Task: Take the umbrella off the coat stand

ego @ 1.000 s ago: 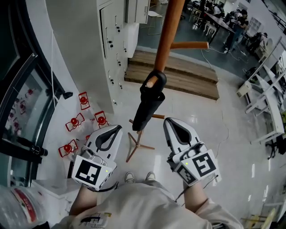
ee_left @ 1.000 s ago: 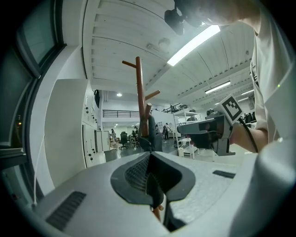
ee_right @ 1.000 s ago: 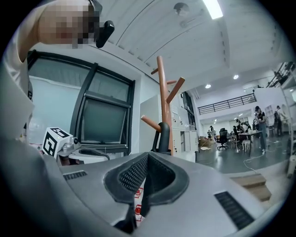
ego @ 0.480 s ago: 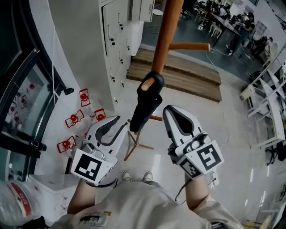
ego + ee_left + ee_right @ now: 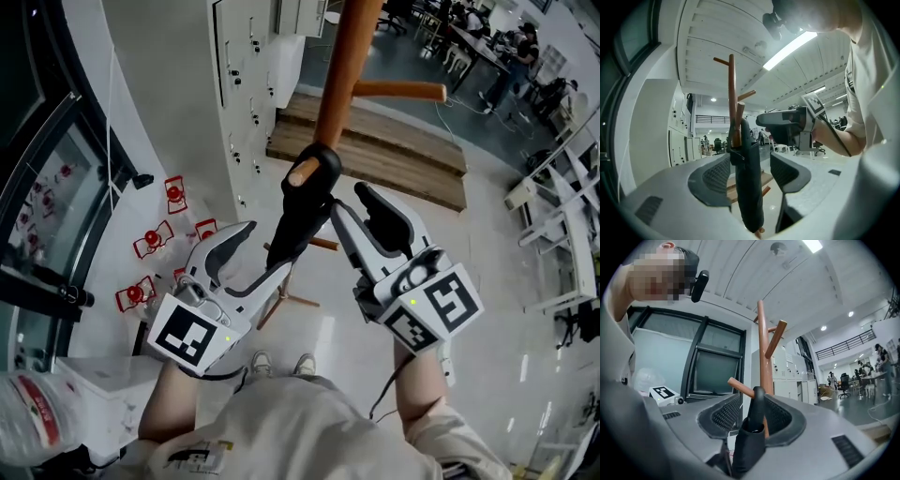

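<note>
A black folded umbrella (image 5: 305,202) hangs by its strap from a peg on the orange-brown coat stand (image 5: 342,66). My left gripper (image 5: 255,261) sits low at the umbrella's left, its jaws opening. In the left gripper view the umbrella (image 5: 749,183) hangs between the pads (image 5: 717,176), close to the left one. My right gripper (image 5: 361,214) is at the umbrella's right, a little higher, its jaws also opening. In the right gripper view the umbrella's top and strap (image 5: 752,437) stand between the jaws in front of the stand's pole (image 5: 762,348). Neither pair of pads visibly presses on it.
White lockers (image 5: 248,84) stand at the left behind the stand, with a wooden step platform (image 5: 394,150) beyond. Red objects (image 5: 155,239) lie on the floor by a dark window (image 5: 37,187). White racks (image 5: 562,216) stand at the right. The stand's feet (image 5: 286,298) spread below.
Both grippers' jaws have gone from shut to spread apart. Both hands have moved forward and up towards the umbrella, which now lies between each pair of jaws.
</note>
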A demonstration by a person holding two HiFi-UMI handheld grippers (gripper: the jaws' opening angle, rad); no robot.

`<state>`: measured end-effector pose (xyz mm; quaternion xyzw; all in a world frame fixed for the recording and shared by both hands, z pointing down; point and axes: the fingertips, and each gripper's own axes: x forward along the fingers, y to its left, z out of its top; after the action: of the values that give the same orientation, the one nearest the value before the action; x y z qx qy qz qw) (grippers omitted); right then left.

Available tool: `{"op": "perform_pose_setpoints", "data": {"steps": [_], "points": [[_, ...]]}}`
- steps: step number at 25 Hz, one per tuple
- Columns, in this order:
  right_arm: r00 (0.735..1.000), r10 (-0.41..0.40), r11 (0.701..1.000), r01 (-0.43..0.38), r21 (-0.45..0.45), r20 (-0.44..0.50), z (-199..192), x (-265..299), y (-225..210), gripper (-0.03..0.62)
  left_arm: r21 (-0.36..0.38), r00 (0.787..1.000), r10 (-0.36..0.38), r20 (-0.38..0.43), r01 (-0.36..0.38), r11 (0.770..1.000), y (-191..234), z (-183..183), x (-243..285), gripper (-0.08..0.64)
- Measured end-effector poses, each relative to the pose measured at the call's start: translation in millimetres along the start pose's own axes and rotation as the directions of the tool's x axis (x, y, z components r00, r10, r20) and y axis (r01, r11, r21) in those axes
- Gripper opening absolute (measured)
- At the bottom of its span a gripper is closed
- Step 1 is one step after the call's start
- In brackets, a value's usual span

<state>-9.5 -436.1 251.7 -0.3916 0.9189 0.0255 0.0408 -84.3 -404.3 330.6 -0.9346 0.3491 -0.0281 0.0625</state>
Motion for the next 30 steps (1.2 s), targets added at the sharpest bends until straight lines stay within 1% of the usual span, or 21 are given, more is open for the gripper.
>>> {"op": "perform_pose_setpoints", "data": {"steps": [2,4,6,9,10,13,15,19,22,25,30], "points": [[1.000,0.018,1.000,-0.018,0.013,-0.006,-1,5,-3,0.157,-0.013,1.000,0.004,-0.009,-0.005,1.000,3,-6,6,0.263],[0.999,0.031,0.999,-0.031,0.018,-0.013,-4,11,-6,0.172,-0.038,1.000,0.028,-0.007,-0.028,0.999,9,-14,12,0.288],[0.999,0.047,0.999,-0.046,0.021,-0.025,-8,17,-7,0.179,-0.071,0.999,0.033,-0.014,-0.034,0.997,12,-25,18,0.301],[0.996,0.076,0.997,-0.074,0.026,-0.054,-18,24,-6,0.183,-0.134,1.000,-0.007,-0.027,0.003,0.991,10,-43,26,0.305],[0.995,0.082,0.996,-0.080,0.031,-0.061,-21,25,-6,0.183,-0.143,1.000,-0.018,-0.025,0.014,0.990,9,-48,28,0.305],[0.994,0.093,0.995,-0.090,0.051,-0.062,-26,28,-9,0.183,-0.127,0.999,-0.019,-0.028,0.015,0.992,10,-61,35,0.307],[0.993,0.105,0.993,-0.101,0.061,-0.056,-29,31,-9,0.183,-0.133,0.999,-0.020,-0.041,0.015,0.991,12,-72,38,0.310],[0.990,0.126,0.992,-0.124,0.029,-0.067,-37,37,-6,0.183,-0.156,0.996,-0.068,-0.058,0.059,0.986,7,-97,49,0.319],[0.987,0.133,0.991,-0.132,0.024,-0.087,-46,39,-6,0.183,-0.162,0.993,-0.081,-0.087,0.067,0.985,6,-119,58,0.324],[0.986,0.133,0.991,-0.131,0.032,-0.097,-52,41,-7,0.183,-0.175,0.990,-0.081,-0.115,0.060,0.983,7,-141,64,0.325],[0.989,0.123,0.992,-0.120,0.041,-0.087,-55,43,-12,0.183,-0.179,0.982,-0.102,-0.160,0.073,0.981,1,-173,76,0.328]]}}
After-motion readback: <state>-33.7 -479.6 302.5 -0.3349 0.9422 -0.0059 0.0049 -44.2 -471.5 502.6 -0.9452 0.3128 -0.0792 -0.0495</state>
